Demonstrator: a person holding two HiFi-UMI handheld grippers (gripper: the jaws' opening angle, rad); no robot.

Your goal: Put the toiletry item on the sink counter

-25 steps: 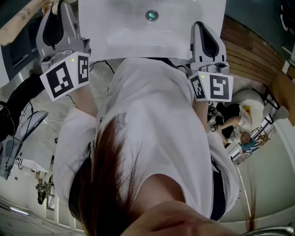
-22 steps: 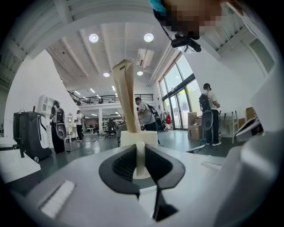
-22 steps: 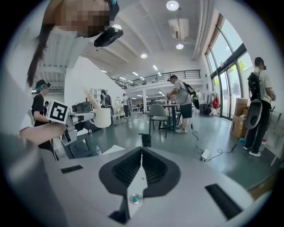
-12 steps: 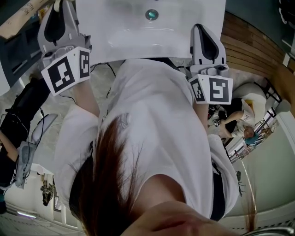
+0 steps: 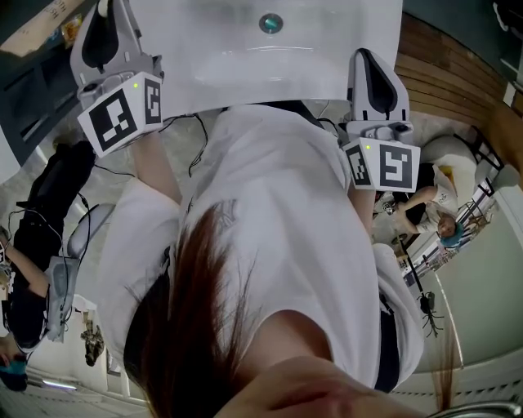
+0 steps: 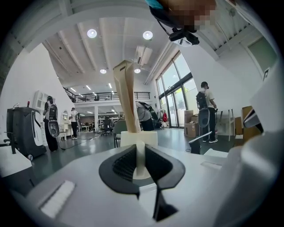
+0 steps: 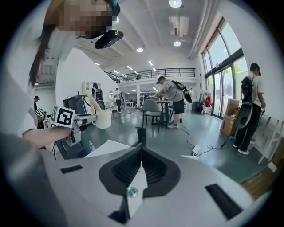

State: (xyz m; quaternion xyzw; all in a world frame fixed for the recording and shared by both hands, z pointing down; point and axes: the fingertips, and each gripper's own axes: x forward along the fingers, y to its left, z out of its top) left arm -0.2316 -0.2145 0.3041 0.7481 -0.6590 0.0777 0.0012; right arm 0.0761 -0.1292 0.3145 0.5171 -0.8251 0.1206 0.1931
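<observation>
**Left tool and tube.** The left tool (image 6: 139,154) is gripping a beige toiletry tube (image 6: 126,95) by its white cap. The tube is standing upright beyond the jaws, crimped end uppermost.

**Right tool.** The right tool (image 7: 141,150) is staying empty, its jaws meeting.

**Head view.** Both tools are flanking the white sink (image 5: 245,65). The tube is being held at the sink's left side, not lying on it.

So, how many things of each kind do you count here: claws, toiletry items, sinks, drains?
Claws: 2, left claw and right claw
Toiletry item: 1, held in the left claw
Sink: 1
Drain: 1
Total: 5
</observation>
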